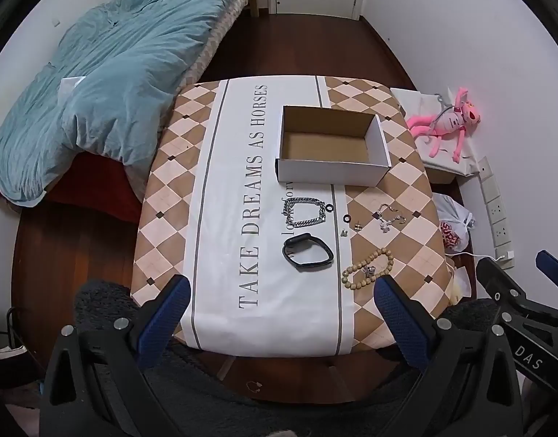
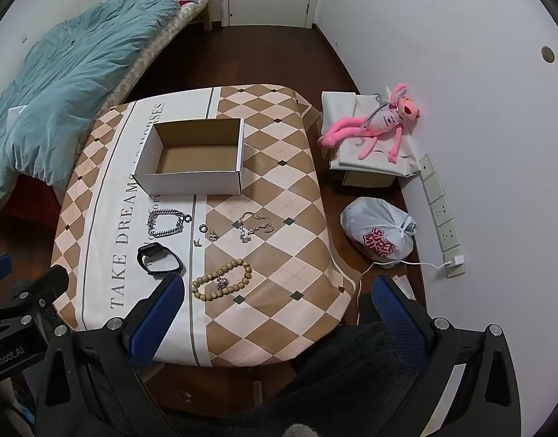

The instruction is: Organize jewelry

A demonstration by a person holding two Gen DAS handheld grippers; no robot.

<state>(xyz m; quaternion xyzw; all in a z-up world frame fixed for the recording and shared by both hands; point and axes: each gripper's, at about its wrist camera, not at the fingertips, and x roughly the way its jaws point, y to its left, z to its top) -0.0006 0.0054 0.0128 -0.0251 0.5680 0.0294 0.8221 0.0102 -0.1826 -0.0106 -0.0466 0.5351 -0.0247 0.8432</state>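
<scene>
An open white cardboard box (image 1: 331, 145) (image 2: 195, 158) stands empty on the table. In front of it lie a silver chain bracelet (image 1: 305, 212) (image 2: 166, 224), a black watch band (image 1: 308, 252) (image 2: 158, 258), a wooden bead bracelet (image 1: 368, 267) (image 2: 222, 278), a thin silver bracelet (image 1: 390, 216) (image 2: 253, 225), a small black ring (image 1: 347, 219) (image 2: 203, 228) and small earrings (image 1: 357, 226) (image 2: 213, 235). My left gripper (image 1: 282, 287) and my right gripper (image 2: 279, 287) are both open and empty, above the table's near edge.
The table wears a checked cloth (image 1: 399, 255) printed "TAKE DREAMS AS HORSES". A bed with a teal duvet (image 1: 107, 73) is at the left. At the right are a pink plush toy (image 2: 373, 123), a white plastic bag (image 2: 379, 233) and a power strip (image 2: 441, 211) by the wall.
</scene>
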